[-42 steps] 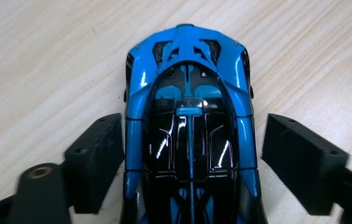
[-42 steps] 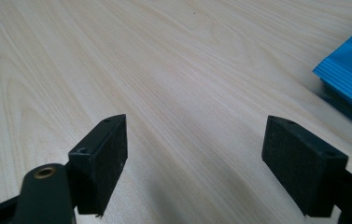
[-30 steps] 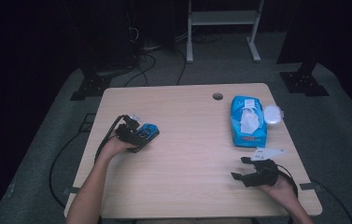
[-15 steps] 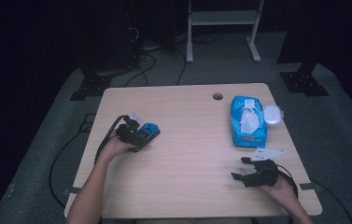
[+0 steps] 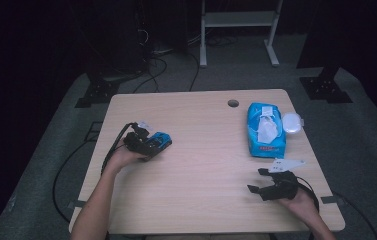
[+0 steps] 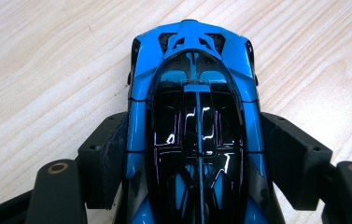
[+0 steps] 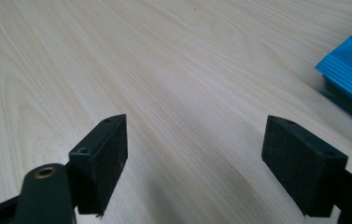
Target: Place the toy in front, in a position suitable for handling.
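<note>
Now the left tool (image 6: pixel 194 154) has just been narrowing its jaws around a glossy blue and black toy car (image 6: pixel 194 116), pads against both flanks, nose pointing away, so it sits squarely for a lift off the pale wooden table (image 5: pixel 201 150). Meanwhile the right tool (image 7: pixel 194 163) rests wide and empty, a blue wipes pack (image 5: pixel 265 127) just ahead

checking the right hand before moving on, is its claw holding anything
No, the right claw stands wide open over the bare wooden table, with nothing between its pads.
</note>
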A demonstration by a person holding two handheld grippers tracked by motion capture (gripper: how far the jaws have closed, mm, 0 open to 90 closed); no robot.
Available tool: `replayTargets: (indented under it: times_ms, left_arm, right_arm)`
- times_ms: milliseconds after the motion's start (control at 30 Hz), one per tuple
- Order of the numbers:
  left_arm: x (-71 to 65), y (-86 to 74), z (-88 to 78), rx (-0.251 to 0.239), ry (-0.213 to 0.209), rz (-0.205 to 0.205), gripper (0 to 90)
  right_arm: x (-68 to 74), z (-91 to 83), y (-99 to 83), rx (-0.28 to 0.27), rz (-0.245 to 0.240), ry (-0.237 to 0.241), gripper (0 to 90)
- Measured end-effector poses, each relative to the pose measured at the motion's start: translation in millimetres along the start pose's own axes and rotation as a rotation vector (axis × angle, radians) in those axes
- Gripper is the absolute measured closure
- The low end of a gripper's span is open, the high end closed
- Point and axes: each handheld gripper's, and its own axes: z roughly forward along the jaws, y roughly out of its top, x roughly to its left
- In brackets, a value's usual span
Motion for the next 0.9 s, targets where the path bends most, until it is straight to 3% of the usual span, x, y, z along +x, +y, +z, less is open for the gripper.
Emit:
replayTargets:
  times_ms: [300, 600, 733, 900]
  left_arm:
    - [1.6, -1.0, 0.1, -0.015, -0.002, -0.011, 27.6]
    - [3.4, -0.9, -5.9, -0.07, -0.022, -0.038, 27.6]
    - [2.3, 0.6, -10.8, -0.1, -0.025, -0.037, 27.6]
    - [-6.1, 6.6, -20.1, -0.142, -0.031, -0.003, 27.6]
  right_arm:
    - [0.0, -0.1, 0.0, 0.0, 0.001, -0.001, 21.8]
    - [-0.3, -0.7, -0.1, -0.002, 0.001, -0.002, 21.8]
    - [-0.3, -0.5, -0.1, -0.002, 0.0, -0.003, 21.8]
    - [-1.1, -1.5, 0.3, -0.005, 0.004, -0.007, 21.8]
